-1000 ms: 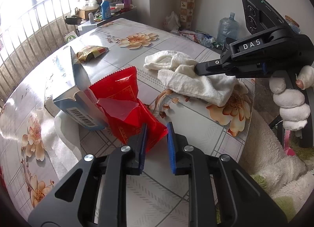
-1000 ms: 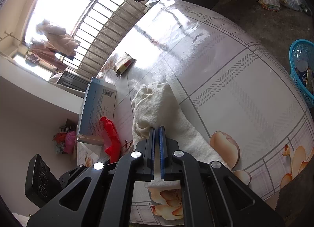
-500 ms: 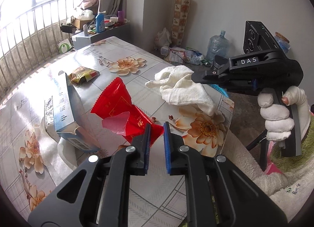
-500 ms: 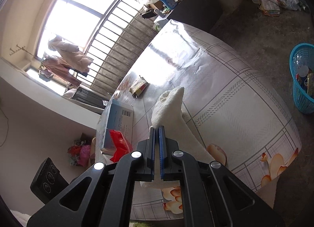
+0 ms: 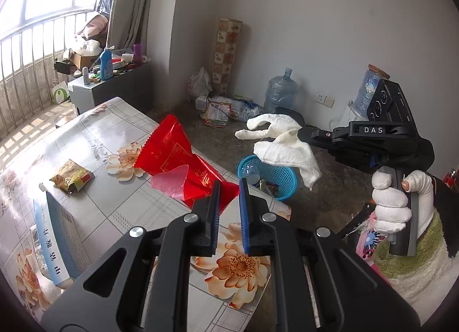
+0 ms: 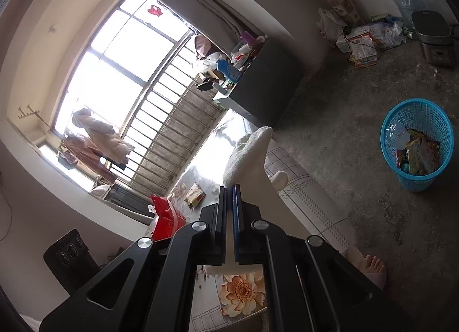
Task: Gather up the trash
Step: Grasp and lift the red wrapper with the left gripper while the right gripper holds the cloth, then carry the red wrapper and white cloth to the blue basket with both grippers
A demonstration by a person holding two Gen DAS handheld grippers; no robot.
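Right gripper [image 6: 229, 188] clamps white towel [image 5: 282, 142] above blue basket [image 5: 271, 178]; left gripper [image 5: 228, 185] pinches red wrapper [image 5: 175, 154] beside it.

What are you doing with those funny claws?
A person is tidying up trash with a claw in each hand. The right claw is shut on a white cloth, which hangs in the air over the floor near a blue basket. The left claw pinches a corner of a red wrapper above the table. A snack packet and a box lie on the table.
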